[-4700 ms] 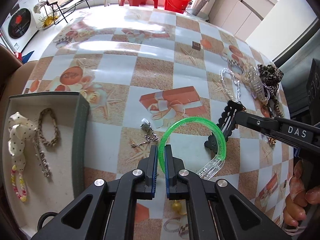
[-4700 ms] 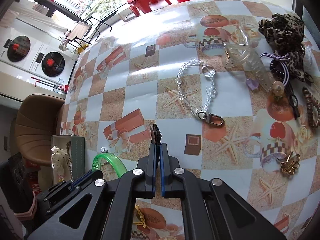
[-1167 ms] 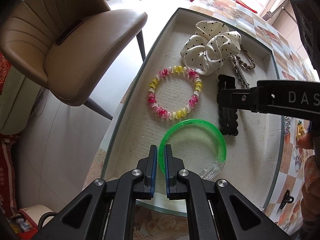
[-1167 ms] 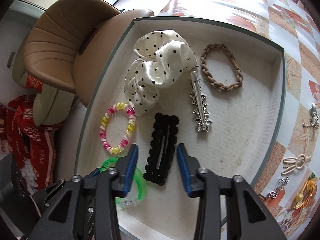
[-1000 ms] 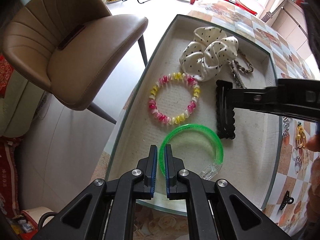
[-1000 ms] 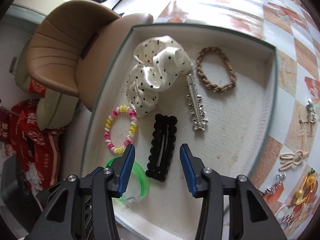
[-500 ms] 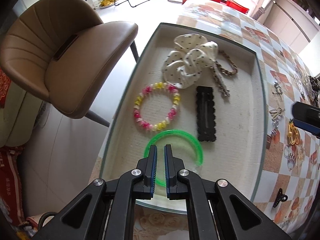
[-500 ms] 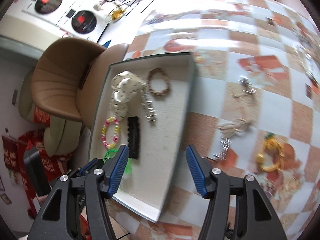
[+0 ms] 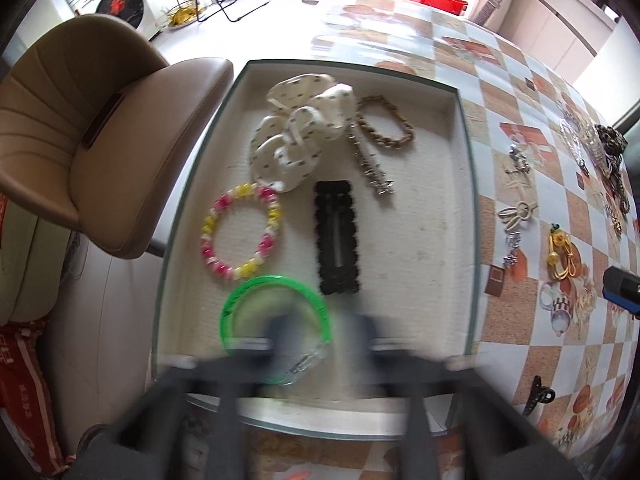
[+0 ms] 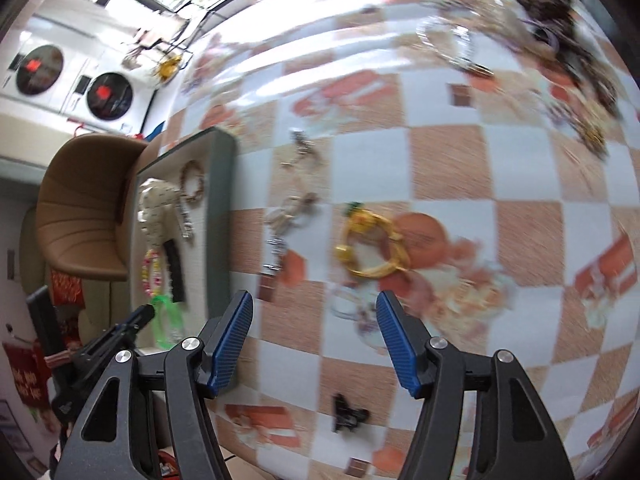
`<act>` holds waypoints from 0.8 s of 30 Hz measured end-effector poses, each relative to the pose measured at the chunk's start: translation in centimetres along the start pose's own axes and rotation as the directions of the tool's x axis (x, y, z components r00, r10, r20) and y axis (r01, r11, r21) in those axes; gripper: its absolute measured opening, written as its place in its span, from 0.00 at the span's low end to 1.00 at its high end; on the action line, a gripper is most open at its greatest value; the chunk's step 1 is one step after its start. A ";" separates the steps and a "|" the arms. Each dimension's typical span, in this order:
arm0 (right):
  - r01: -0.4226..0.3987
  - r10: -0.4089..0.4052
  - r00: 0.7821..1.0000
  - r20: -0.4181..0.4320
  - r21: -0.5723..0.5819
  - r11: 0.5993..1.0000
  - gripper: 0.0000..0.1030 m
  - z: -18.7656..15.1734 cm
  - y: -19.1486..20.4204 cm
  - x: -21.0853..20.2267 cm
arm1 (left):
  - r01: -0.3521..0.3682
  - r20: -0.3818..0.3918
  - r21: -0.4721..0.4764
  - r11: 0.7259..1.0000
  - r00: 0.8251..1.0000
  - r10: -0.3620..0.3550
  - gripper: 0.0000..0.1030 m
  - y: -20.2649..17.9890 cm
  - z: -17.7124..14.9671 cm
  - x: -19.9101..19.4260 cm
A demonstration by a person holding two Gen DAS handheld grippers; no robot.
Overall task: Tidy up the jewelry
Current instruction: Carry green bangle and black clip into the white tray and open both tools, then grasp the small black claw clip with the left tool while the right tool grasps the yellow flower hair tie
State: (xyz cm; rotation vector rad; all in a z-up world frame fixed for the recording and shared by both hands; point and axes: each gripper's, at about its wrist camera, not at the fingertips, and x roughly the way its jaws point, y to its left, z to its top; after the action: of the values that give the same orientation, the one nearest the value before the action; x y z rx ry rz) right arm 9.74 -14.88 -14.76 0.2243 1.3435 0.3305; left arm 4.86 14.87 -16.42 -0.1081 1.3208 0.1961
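Note:
In the left wrist view the green bangle [image 9: 240,300] lies at the near end of the grey tray [image 9: 468,200]. My left gripper [image 9: 322,336] is a motion blur over it. Its jaws are opening, and one finger [image 9: 284,336] overlaps the bangle without pinching it. The tray also holds a black clip [image 9: 336,236], a pink and yellow bead bracelet [image 9: 240,236], a dotted scrunchie [image 9: 304,132], a braided tie [image 9: 386,128] and a silver clip [image 9: 372,168]. My right gripper [image 10: 312,308] hangs open and empty over the checked tablecloth, near a yellow hair piece [image 10: 372,248].
Loose jewelry is scattered on the table to the right of the tray, with a small black claw clip [image 10: 348,414] near the front edge. A leopard scrunchie pile [image 10: 560,36] sits at the far right. A brown chair [image 9: 100,140] stands off the table's left edge.
The left jaws went from shut on the green bangle to wide apart, leaving it in the tray. The right gripper let go of the black clip and swung out over the table.

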 end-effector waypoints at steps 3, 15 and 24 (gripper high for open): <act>0.011 -0.011 1.000 0.003 0.024 1.000 0.74 -0.4 -1.6 -0.3 | -0.034 0.051 0.016 0.999 0.998 0.033 1.00 -0.9 0.3 -0.8; 0.052 -0.053 0.999 0.015 0.031 0.998 0.78 -0.4 -4.0 -0.6 | -0.034 0.086 0.092 0.995 0.996 0.026 1.00 -5.2 2.1 -0.9; 0.122 -0.122 0.992 0.006 -0.047 0.991 0.78 0.4 -2.9 1.4 | 0.001 0.092 0.162 0.987 0.996 -0.016 1.00 -7.6 2.4 -1.0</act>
State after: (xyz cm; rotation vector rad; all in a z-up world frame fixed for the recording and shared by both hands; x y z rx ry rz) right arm 10.71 -17.04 -16.99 0.1027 1.3385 0.2582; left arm 8.42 7.75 -15.10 0.0323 1.2379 0.0852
